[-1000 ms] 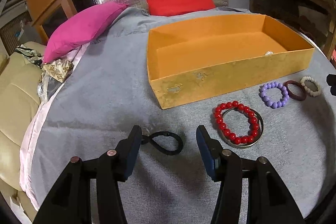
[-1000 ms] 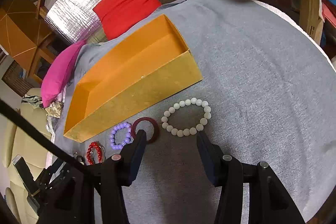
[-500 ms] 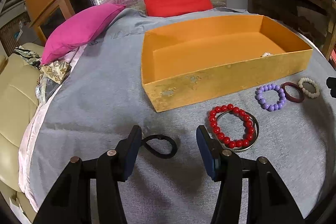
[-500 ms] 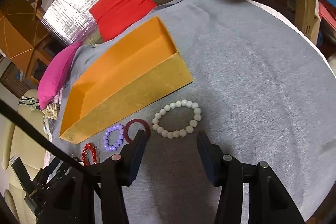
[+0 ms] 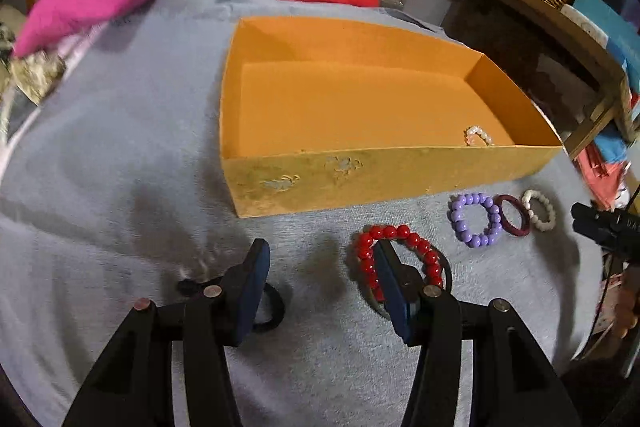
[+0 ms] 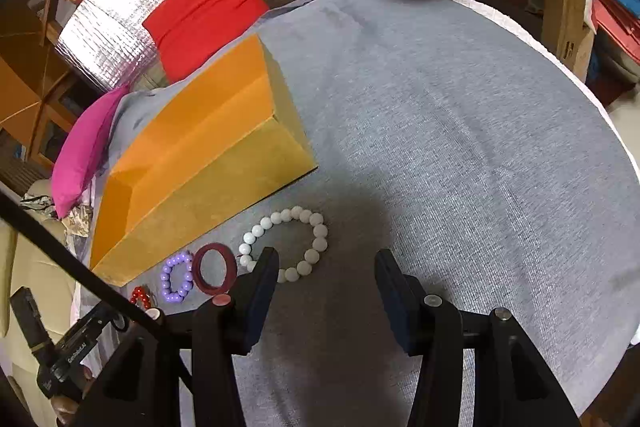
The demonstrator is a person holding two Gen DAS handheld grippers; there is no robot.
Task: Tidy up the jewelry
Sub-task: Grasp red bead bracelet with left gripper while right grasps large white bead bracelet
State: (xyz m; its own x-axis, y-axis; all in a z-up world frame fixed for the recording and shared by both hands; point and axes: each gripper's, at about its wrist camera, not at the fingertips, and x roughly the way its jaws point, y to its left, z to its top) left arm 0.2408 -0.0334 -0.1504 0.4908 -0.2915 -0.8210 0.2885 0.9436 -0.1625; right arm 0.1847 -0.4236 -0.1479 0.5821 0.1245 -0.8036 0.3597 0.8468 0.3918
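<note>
I count four bracelets on the grey cloth (image 5: 120,147): red bead bracelet (image 5: 400,239), purple bead bracelet (image 5: 474,219), maroon bangle (image 6: 214,269), white bead bracelet (image 6: 288,243). One black hair tie (image 5: 272,307) too, and one small pale bracelet (image 5: 478,135) in the orange box (image 5: 360,179). Cushions and a basket lie behind. My left tongs (image 5: 320,287) gape empty between tie and red beads; my right tongs (image 6: 326,287) gape empty just beside the white beads.

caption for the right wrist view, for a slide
Open right gripper above a white bead bracelet, with maroon bangle, purple bracelet and orange box on grey cloth.
</note>
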